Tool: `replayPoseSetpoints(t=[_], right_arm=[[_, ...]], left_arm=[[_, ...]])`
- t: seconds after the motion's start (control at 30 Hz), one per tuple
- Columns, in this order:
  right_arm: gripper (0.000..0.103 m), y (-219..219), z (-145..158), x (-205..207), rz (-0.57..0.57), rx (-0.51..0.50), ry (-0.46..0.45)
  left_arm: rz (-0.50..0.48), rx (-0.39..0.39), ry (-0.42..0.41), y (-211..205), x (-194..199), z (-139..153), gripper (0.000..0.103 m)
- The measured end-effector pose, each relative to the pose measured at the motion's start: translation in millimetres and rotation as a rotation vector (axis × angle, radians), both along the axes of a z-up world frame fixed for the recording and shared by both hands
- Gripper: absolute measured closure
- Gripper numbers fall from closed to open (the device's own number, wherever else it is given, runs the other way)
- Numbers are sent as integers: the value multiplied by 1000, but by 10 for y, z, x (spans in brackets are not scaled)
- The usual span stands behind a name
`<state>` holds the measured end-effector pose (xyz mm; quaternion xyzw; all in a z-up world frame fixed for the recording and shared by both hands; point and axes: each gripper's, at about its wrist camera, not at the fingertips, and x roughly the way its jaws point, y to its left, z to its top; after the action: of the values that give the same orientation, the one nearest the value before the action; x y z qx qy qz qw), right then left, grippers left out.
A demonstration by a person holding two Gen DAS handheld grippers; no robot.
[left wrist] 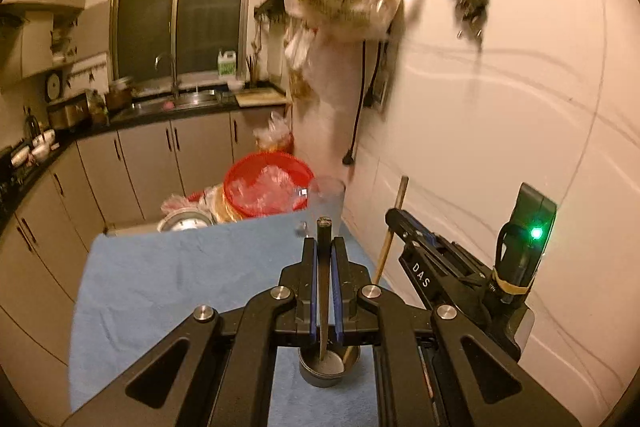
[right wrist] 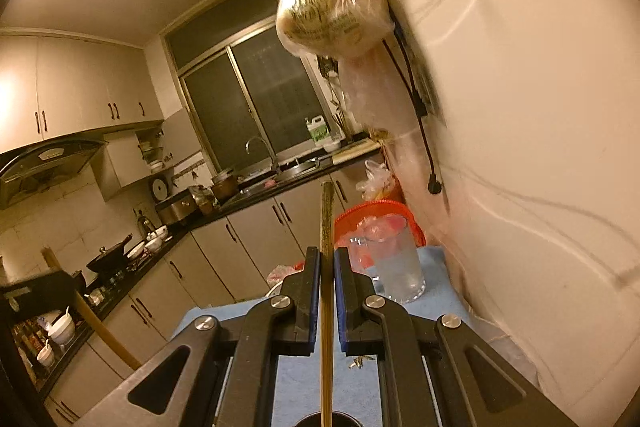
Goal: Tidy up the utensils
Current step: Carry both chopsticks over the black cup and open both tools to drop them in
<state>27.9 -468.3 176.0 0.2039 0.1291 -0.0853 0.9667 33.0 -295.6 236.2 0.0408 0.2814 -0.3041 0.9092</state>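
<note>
My left gripper (left wrist: 324, 247) is shut on a dark-tipped chopstick (left wrist: 323, 267) whose lower end stands in a small round metal holder (left wrist: 326, 369) on the blue cloth (left wrist: 168, 291). My right gripper (right wrist: 328, 255) is shut on a second chopstick (right wrist: 327, 267), held upright, with its lower end over the same holder (right wrist: 320, 419). In the left wrist view the right gripper body (left wrist: 436, 267) is to the right, with its chopstick (left wrist: 390, 235) slanting down into the holder.
A clear glass jug (right wrist: 394, 263) stands on the cloth near the wall, also seen in the left wrist view (left wrist: 326, 203). A red basket (left wrist: 268, 183) and a metal pot (left wrist: 186, 219) lie beyond the cloth. The wall (left wrist: 500, 107) is close on the right.
</note>
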Motion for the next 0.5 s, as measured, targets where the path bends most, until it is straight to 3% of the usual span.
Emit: replayPoseSetpoints(t=[0.23, 0.5], right_arm=[[96, 46, -370, 130, 40, -20, 85], [95, 223, -564, 85, 45, -96, 169]], left_arm=[[16, 41, 147, -5, 253, -590, 96], [54, 75, 176, 143, 250, -881, 95]])
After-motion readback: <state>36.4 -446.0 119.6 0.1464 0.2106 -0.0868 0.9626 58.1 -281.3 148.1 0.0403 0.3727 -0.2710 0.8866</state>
